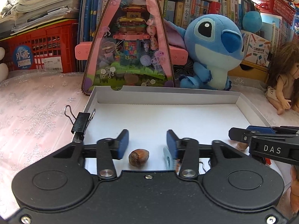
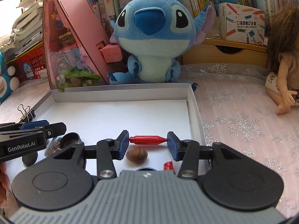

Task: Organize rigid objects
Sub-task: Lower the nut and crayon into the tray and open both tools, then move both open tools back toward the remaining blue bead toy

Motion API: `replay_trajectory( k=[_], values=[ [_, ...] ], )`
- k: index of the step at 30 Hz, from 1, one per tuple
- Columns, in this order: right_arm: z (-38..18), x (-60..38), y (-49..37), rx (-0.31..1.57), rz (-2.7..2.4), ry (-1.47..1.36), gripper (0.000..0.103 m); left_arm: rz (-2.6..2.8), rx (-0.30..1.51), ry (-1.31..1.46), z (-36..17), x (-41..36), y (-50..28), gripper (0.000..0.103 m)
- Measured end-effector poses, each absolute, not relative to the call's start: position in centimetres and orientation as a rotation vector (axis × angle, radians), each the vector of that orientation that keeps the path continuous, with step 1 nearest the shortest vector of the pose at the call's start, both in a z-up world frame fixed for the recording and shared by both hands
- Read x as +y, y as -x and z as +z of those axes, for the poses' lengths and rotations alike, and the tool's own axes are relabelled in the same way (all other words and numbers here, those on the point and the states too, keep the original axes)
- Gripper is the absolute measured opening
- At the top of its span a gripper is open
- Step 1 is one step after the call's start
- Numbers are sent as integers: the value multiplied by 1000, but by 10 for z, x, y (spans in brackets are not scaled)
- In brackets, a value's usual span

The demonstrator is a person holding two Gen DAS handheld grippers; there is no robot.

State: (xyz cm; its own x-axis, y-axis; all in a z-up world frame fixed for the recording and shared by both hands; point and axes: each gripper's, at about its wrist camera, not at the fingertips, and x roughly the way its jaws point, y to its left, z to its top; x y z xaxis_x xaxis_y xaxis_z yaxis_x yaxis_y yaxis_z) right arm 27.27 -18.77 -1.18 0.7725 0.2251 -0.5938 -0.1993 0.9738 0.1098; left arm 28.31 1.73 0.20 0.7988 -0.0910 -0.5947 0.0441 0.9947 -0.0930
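A shallow white box lid [image 1: 164,95] lies on the table, also in the right wrist view [image 2: 119,90]. My left gripper [image 1: 147,142] is open over its near part, with a brown hazelnut [image 1: 138,157] just below the gap. A pale blue piece [image 1: 168,158] lies by the right finger. My right gripper [image 2: 148,143] stands with its pads at the two ends of a red plastic piece [image 2: 148,140], a hazelnut [image 2: 136,155] lying below it. A black binder clip [image 1: 80,123] sits on the lid's left wall.
A Stitch plush [image 2: 153,37], a pink triangular toy case [image 1: 129,37] and a doll [image 2: 282,71] stand behind and beside the lid. Books and a red crate [image 1: 41,46] fill the back. A black cap [image 2: 70,139] and small items lie at the lid's near left.
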Motion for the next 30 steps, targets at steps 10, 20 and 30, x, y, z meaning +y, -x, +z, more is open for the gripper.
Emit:
replay_trajectory(
  k=[10,20,30],
  values=[
    [2,-193,-250,581,232,-50,72,-99,598,84,27,15,-256,80],
    [24,-203,-196,492,266,-28,87,-97,566,44,46,15,-202,87],
    [23,-213,-129,445,324,-10,91,-131,520,66,40,25,-119,89]
  ],
)
